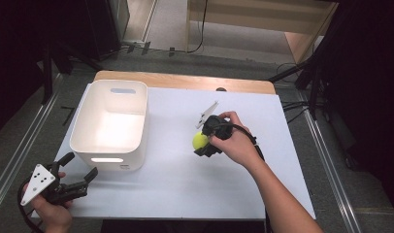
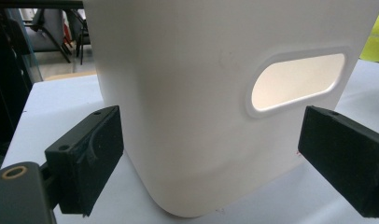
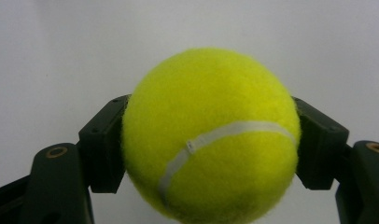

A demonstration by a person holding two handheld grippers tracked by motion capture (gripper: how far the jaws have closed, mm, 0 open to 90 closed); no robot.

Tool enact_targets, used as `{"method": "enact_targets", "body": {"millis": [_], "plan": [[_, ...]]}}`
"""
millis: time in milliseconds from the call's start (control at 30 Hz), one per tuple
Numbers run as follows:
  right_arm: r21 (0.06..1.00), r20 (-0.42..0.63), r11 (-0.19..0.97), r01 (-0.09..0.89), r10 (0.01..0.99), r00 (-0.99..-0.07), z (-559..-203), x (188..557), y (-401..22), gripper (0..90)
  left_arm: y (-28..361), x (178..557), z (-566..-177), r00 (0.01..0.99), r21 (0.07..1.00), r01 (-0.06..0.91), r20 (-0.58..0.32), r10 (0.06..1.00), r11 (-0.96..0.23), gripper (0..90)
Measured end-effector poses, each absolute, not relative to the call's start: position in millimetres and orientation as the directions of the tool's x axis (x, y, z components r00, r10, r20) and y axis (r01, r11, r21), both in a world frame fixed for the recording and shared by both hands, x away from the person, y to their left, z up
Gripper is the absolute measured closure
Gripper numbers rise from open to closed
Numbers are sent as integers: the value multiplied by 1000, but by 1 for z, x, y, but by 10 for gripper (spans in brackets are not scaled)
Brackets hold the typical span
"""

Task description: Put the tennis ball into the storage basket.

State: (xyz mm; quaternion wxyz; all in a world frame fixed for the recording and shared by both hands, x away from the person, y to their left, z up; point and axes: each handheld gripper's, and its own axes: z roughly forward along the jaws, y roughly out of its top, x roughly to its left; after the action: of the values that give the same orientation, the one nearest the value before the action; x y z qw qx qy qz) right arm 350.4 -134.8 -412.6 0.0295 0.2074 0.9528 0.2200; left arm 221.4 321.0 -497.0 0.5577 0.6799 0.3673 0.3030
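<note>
Dim room, dark floor with metal rails either side; a white-topped table [image 1: 185,189] with a wooden far edge stands lit in the middle.

Fuzzy yellow-green tennis ball with a white seam [image 1: 200,141]: right of the table's centre, clamped in the right gripper [image 1: 203,142]. In the right gripper view the ball [image 3: 211,140] sits squarely between the two black jaws, one pad pressed to each flank, the white tabletop behind it. Jaws closed firmly on the ball. Whether the ball clears the tabletop I cannot tell from the high view.

The person's right hand [image 1: 234,141] wraps the gripper body, forearm coming in from the near right edge.

White rectangular plastic bin with oval handle slots [image 1: 111,124]: left half of the table, upright, well apart from the ball.

Left gripper [image 1: 81,178]: at the near left corner of the table, just beside the bin's near wall, held by the left hand [image 1: 52,208]. Jaws stand wide apart with nothing between the pads. In the left gripper view the bin's wall [image 2: 192,93] and one handle slot face them closely.
</note>
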Motion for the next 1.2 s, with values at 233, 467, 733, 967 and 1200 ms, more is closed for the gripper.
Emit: {"method": "enact_targets", "body": {"millis": [233, 467, 733, 967, 1200], "plan": [[435, 30, 821, 371, 398, -917, -405, 352, -131, 238, 321, 221, -497, 546, 981, 162, 0, 838, -105, 73], [427, 32, 826, 367, 392, -919, -396, 352, -125, 238, 322, 221, -497, 545, 981, 162, -1, 839, -103, 73], [432, 27, 835, 340, 365, -931, -387, 354, -121, 239, 321, 221, -497, 546, 982, 160, -2, 838, -102, 73], [434, 27, 833, 342, 368, -929, -380, 356, -117, 239, 321, 221, -497, 548, 982, 158, 2, 836, -106, 73], [438, 32, 834, 335, 358, -933, -376, 358, -114, 239, 321, 222, -497, 549, 981, 160, 0, 836, -106, 73]]}}
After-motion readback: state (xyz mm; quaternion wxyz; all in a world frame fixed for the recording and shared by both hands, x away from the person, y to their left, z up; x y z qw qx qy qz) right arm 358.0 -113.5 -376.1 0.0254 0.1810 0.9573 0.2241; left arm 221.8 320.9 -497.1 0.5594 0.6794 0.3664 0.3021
